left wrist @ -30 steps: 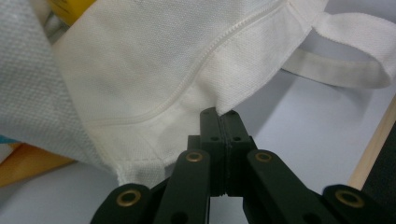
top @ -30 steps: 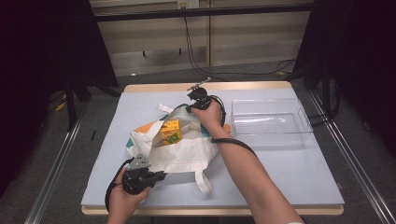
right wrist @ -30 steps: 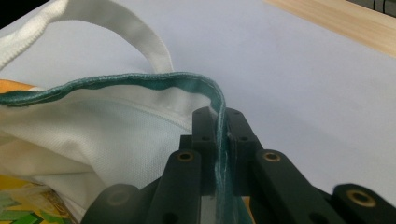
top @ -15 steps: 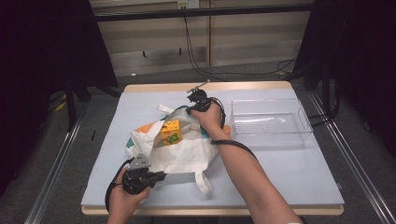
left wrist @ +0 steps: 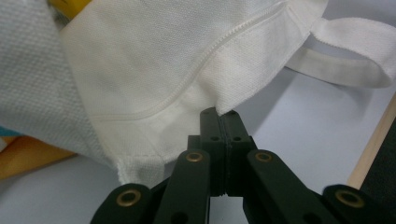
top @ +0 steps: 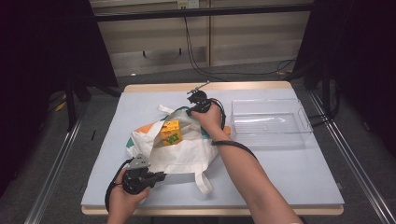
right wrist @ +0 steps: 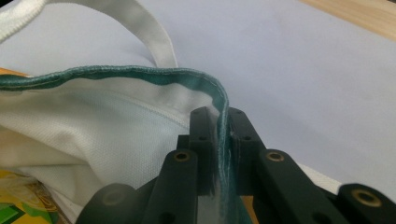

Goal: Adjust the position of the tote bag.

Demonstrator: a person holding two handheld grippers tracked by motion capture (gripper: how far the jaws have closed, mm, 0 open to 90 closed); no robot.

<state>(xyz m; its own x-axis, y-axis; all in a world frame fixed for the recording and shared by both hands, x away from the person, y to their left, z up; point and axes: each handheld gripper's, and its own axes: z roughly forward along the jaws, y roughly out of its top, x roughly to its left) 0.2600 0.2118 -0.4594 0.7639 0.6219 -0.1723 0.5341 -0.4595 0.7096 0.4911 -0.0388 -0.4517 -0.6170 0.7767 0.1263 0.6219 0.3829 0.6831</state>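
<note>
A white cloth tote bag [top: 187,149] with orange and teal patches lies mid-table, its mouth held open. An orange and green carton [top: 171,132] stands in the opening. My left gripper [top: 156,176] is shut on the bag's near white hem [left wrist: 219,109] at the front left. My right gripper [top: 189,109] is shut on the teal-edged far rim [right wrist: 219,100] and holds it lifted. A white strap [top: 204,182] trails toward the table's front edge; another strap [right wrist: 149,28] loops behind the rim.
A clear plastic tray [top: 271,122] sits at the right of the pale blue table mat [top: 299,172]. The wooden table edge [top: 233,87] runs along the back. Cables [top: 196,51] hang on the floor behind, and metal rails flank both sides.
</note>
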